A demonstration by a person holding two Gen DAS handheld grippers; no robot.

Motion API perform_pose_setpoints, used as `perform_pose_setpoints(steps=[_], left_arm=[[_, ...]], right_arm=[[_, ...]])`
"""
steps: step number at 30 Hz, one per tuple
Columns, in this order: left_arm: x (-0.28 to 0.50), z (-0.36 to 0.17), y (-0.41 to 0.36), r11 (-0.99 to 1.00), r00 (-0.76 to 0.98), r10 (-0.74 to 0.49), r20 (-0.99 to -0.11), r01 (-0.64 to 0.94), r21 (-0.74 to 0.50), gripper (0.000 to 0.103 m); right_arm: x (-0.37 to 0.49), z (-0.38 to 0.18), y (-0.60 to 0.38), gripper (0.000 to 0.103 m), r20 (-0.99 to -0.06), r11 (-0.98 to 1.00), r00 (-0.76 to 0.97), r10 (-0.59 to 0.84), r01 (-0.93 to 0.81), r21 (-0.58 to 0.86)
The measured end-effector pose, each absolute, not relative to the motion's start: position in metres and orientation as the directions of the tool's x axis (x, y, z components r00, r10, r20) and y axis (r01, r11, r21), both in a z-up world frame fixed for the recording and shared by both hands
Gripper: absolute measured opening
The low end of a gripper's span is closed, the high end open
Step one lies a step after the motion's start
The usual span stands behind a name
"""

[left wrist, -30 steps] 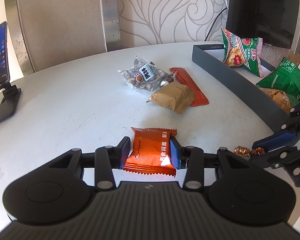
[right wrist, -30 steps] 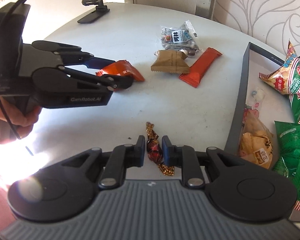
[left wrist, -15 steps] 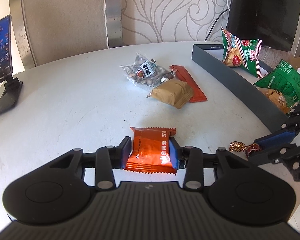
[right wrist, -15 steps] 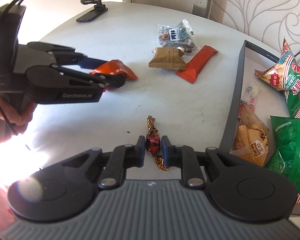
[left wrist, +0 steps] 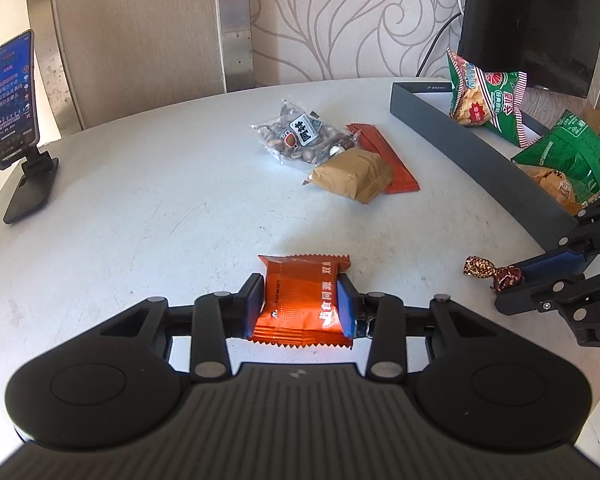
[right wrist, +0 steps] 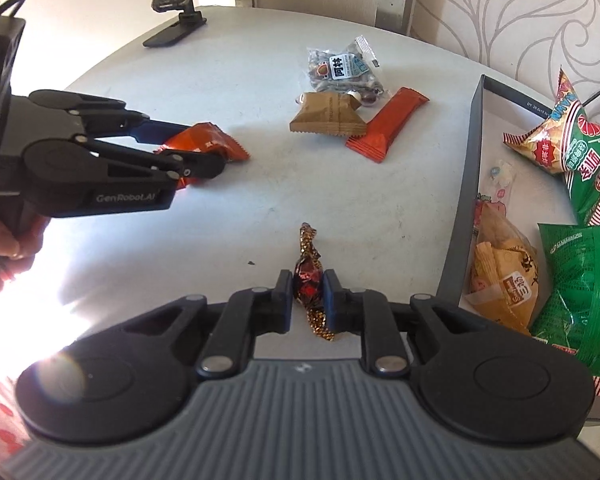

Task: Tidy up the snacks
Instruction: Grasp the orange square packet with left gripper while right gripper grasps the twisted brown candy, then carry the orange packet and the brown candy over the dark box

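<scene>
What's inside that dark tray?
The dark tray holds two green bags, a red-and-green chip bag, an orange cracker pack and a small clear packet. Anything beneath the bags is covered.

Your orange packet (left wrist: 302,304): flat, sealed, pinched between the left pads. Your foil-wrapped candy (right wrist: 309,280): twisted ends, pinched between the right pads. Your nut bag (left wrist: 302,138), tan packet (left wrist: 352,178) and red bar (left wrist: 384,160): clustered mid-table.

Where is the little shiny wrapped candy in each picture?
Left wrist view: the wrapped candy is at the right edge, pinched by the right gripper.
Right wrist view: bottom centre, between that gripper's fingers.
Shared landmark: the dark tray beside it.
</scene>
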State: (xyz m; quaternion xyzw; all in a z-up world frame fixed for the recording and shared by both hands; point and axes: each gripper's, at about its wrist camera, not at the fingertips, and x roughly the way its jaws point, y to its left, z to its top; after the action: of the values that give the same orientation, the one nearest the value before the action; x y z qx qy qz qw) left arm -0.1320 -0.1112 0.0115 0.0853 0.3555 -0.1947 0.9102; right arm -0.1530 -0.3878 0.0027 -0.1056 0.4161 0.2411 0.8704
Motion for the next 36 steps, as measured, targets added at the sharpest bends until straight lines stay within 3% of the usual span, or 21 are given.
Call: perform_pose_setpoints(steps=[23, 36], left_arm=[[-0.13, 0.052, -0.127, 0.916, 0.723, -0.285, -0.629, 0.399, 0.045, 0.044], [-0.123, 0.074, -0.165, 0.891, 0.728, -0.311, -0.611, 0.447, 0.079, 0.044]], right_arm=[[-0.181, 0.076, -0.396, 0.019, -0.642, 0.851, 0.619, 0.452, -0.515, 0.104], [-0.193, 0.089, -0.416, 0.018, -0.605, 0.872, 0.657, 0.45, -0.469, 0.14]])
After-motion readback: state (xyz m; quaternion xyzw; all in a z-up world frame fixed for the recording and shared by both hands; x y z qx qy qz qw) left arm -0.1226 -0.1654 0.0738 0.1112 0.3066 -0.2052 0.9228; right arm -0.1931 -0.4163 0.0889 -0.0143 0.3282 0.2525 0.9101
